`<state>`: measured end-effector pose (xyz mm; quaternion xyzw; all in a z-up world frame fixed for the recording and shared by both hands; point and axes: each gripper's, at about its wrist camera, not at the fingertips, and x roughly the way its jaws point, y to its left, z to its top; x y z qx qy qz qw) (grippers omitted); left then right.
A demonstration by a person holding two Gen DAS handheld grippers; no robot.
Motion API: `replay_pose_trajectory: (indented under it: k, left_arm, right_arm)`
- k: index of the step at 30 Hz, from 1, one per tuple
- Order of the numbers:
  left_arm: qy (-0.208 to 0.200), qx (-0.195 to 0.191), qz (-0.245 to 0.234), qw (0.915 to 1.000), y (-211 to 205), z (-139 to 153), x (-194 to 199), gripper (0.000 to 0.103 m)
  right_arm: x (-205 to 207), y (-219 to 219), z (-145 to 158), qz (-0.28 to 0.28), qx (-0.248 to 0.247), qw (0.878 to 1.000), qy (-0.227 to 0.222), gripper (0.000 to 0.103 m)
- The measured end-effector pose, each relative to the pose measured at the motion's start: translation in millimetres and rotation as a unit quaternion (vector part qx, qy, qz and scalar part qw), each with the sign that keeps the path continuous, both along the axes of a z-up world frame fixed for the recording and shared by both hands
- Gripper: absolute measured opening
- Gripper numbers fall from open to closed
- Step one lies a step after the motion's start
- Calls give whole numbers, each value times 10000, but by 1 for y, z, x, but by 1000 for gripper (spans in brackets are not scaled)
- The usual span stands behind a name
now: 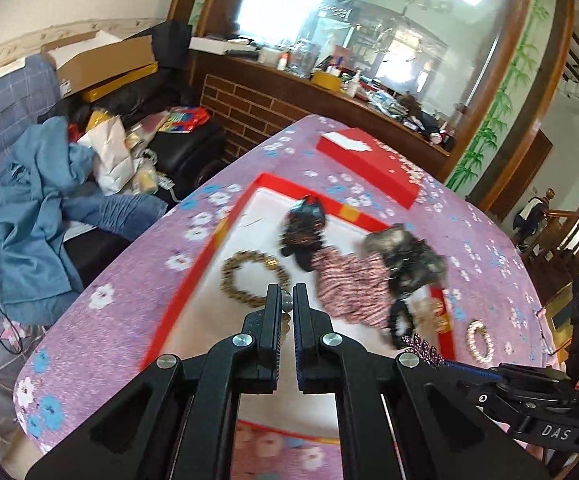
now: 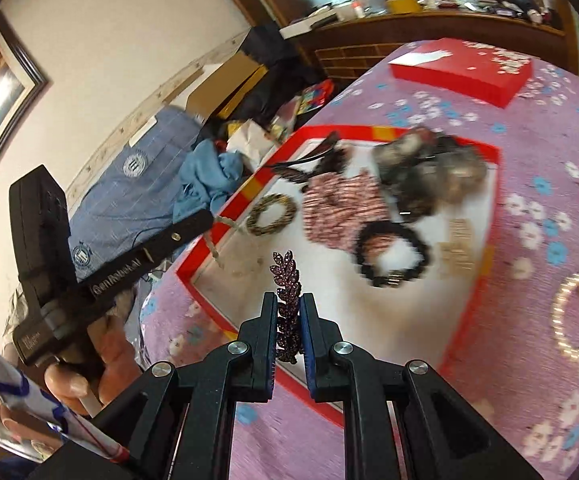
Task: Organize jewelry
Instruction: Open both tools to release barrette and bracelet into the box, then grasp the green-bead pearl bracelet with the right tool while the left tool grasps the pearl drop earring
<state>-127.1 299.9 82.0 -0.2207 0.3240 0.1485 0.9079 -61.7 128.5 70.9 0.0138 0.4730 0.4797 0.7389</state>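
1. Pinching a purple leaf-shaped hair clip (image 2: 288, 304) by its lower half, the right hand-held gripper (image 2: 288, 300) is seen clamped on it, just short of the red tray (image 2: 497, 184).
2. A beaded bracelet (image 1: 286, 302) is held clamped in the left hand-held gripper (image 1: 287, 294), over the red tray's white floor.
3. The clip is judged light, stiff and stone-studded, so its metal spine should be gripped.
4. The bracelet is judged limp and slippery, and best taken across its beads.

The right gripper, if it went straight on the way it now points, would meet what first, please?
Probably the white floor of the red tray. The right gripper, shut on a purple leaf hair clip, aims over the near rim at a bare patch between the gold ring and black bracelet. Depth is unclear.
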Motion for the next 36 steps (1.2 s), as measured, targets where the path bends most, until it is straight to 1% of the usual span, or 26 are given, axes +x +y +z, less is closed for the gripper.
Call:
replay_pose_trajectory:
  k: [3,6,8,12,16,19,22,25,30,36]
  left_arm:
    - [62,-37,56,10000,11,-9,-5,5]
    - [114,-74,126,9998,22,-18,-9,5]
    - [127,-119,136,9998,27,-22,-11,5]
    - [141,-175,130,9997,35,-29,-15,5]
    - [179,-93,129,9997,37,-33,-17,5]
    - [184,-99,105,9997,38,-35,-19,5]
    - [187,-108,101,9997,37,-36,-20,5]
    - [181,-149,74,9997,35,-34,-21,5]
    - [115,-105,63,9999,28,-26,-24,5]
    - [80,17,-51,10000,9,-13,-21,5]
  right_arm:
    - [-4,27,-5,21,-194,9998,-83,14]
    - [-4,45,-12,65,-317,9995,-12,14]
    - [-6,59,-17,104,-474,9988,-81,14]
    - [-8,77,-27,118,-681,9976,-99,14]
    - [-13,87,-34,82,-893,9957,-231,14]
    - [-16,88,-36,4,-1036,9939,-375,14]
    - [-19,88,-37,34,-1101,9931,-404,15]
    - [-22,84,-35,36,-1093,9931,-429,28]
    - [-26,70,-25,-25,-964,9942,-487,29]
    - [-22,40,-10,-211,-713,9962,-464,29]
